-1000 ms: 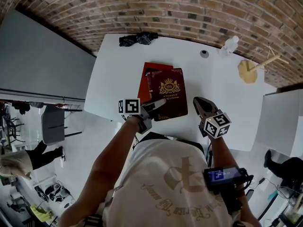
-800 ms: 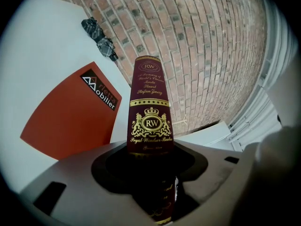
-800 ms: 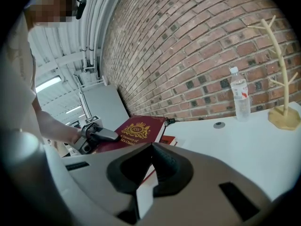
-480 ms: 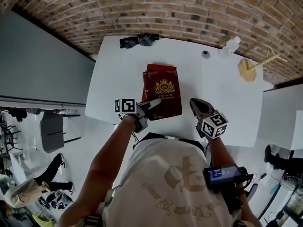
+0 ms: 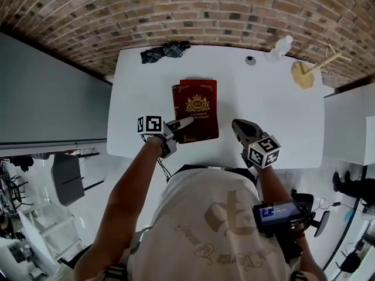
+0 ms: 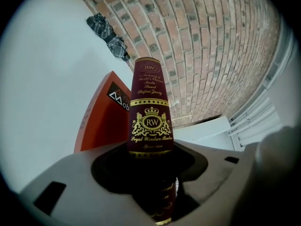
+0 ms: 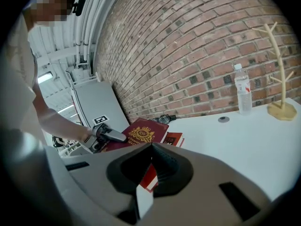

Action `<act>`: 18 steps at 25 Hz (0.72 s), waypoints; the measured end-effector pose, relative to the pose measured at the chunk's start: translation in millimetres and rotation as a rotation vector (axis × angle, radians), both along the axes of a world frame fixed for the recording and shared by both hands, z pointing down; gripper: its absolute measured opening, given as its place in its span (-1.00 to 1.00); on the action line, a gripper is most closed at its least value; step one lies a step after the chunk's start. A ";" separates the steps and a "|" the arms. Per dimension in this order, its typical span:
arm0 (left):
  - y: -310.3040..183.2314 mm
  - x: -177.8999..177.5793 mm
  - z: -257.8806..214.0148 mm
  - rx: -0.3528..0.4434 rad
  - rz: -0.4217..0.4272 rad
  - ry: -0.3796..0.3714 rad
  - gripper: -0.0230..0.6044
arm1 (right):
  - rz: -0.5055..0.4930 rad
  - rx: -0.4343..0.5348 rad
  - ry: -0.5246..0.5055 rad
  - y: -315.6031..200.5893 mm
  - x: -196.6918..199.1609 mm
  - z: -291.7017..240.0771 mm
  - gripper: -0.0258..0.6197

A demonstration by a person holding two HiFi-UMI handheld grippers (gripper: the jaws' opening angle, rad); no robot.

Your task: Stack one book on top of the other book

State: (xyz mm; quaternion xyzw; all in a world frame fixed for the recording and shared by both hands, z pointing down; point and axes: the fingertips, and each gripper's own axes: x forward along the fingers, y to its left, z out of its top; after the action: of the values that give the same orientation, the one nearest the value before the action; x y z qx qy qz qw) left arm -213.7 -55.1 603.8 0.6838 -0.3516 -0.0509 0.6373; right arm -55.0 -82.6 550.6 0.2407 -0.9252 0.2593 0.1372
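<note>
Item: maroon book [image 5: 196,107], gilt crest on cover, is lying over the orange book [image 6: 99,121] and covering most of it at the middle of the white table [image 5: 263,110]. Left gripper [image 5: 186,122] is pinching the maroon book's near edge between its jaws. Right gripper [image 5: 237,124] is hovering near the table's front edge, apart from the books, jaws pressed together and holding nothing. Dark cloth [image 5: 164,50], water bottle [image 5: 280,47] and wooden rack [image 5: 310,72] are sitting along the far side.

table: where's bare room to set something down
Widest bare patch: between the maroon book and the wooden stand. A narrower strip runs between that book and the table's left edge. Crowded: far edge, with dark cloth and bottle.
</note>
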 end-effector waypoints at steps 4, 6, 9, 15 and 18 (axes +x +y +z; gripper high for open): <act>-9.9 -5.8 5.6 -0.004 0.062 0.003 -0.20 | 0.026 -0.003 0.009 0.1 -5.2 1.6 -0.85; -15.0 -7.0 8.2 -0.008 0.087 0.007 -0.20 | 0.044 -0.008 0.013 0.5 -5.8 3.5 -0.85; -24.5 -6.8 11.8 -0.012 0.110 0.015 -0.19 | 0.061 -0.014 0.019 -0.2 -8.0 6.4 -0.85; -28.9 -1.3 20.7 -0.029 0.147 0.022 -0.20 | 0.067 -0.021 0.024 0.1 -14.0 8.1 -0.85; -30.4 -0.8 24.5 -0.036 0.151 0.034 -0.20 | 0.076 -0.022 0.033 -0.4 -12.9 7.3 -0.85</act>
State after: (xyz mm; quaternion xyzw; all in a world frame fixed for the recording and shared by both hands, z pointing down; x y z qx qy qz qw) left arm -214.5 -85.5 628.3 0.6959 -0.2888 -0.0080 0.6575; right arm -67.8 -83.0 557.9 0.2785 -0.9100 0.2706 0.1452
